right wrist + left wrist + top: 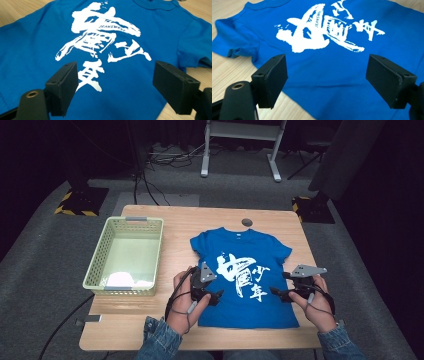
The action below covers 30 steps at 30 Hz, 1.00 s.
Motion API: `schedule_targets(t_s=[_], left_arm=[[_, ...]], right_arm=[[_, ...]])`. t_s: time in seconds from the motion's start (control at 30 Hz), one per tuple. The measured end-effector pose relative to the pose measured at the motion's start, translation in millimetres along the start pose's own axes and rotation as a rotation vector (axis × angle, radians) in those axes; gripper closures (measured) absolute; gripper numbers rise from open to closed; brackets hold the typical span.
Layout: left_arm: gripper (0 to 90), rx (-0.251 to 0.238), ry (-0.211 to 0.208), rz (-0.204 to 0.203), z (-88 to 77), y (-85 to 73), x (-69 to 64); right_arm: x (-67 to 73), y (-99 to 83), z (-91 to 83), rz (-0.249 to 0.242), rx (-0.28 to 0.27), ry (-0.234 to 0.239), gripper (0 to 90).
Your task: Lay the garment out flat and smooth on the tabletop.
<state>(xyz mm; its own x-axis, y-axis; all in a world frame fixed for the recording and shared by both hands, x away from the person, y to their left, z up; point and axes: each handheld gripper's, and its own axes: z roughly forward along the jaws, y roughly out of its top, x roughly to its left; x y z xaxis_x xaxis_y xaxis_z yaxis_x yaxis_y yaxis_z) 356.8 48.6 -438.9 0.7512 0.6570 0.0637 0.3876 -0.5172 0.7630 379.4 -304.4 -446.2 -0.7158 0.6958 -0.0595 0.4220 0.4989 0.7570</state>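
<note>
From the high view I see the blue T-shirt (243, 277) spread flat on the bench (200, 217), printed side up, collar toward the far edge and hem toward me. My left tongs (216, 296) sit over its left edge about halfway down the body, my right tongs (278, 293) over its right edge opposite. Both are spread wide with nothing in them. A pale green basket (95, 260) stands well apart at the left, with something white (122, 280) lying in its near end.

In the left gripper view the jaws stand wide open above the shirt (332, 70), clear of the cloth. One sleeve (235, 41) lies rumpled at the left on the bare wood, and the white print (322, 35) is ahead.

In the right gripper view the jaws are equally wide and empty, hovering over the lower part of the print (100, 42), with the other sleeve (197, 42) at the right and the collar at the top.

I judge the shirt light, limp and not fragile. It will sag and drag rather than keep its shape, so one layer pinched alone would slide. I would take it at the side seams or the hem corners, one in each tongs, closing fully on the edge to trap both layers.
</note>
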Motion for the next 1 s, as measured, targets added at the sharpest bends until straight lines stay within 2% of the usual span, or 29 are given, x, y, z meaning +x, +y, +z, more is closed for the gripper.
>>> schedule_targets(t_s=[0.5,0.63,0.87,1.0], left_arm=[[17.1,0.006,0.039,-0.004,-27.3,-10.3,8.2],[17.1,-0.008,0.051,-0.012,-38.5,-14.8,11.5],[18.0,-0.008,0.044,-0.032,-52.6,-24.7,17.4],[19.0,-0.007,0.042,-0.041,-60.3,-31.0,20.6]], right_arm=[[-4.2,-6.4,-42.1,0.01,-0.026,-0.046,21.2],[-7.2,-9.6,-52.2,0.016,-0.024,-0.05,23.4],[-12.5,-15.1,-66.3,0.025,-0.029,-0.073,22.3],[-16.1,-18.8,-70.9,0.022,-0.018,-0.062,23.2]])
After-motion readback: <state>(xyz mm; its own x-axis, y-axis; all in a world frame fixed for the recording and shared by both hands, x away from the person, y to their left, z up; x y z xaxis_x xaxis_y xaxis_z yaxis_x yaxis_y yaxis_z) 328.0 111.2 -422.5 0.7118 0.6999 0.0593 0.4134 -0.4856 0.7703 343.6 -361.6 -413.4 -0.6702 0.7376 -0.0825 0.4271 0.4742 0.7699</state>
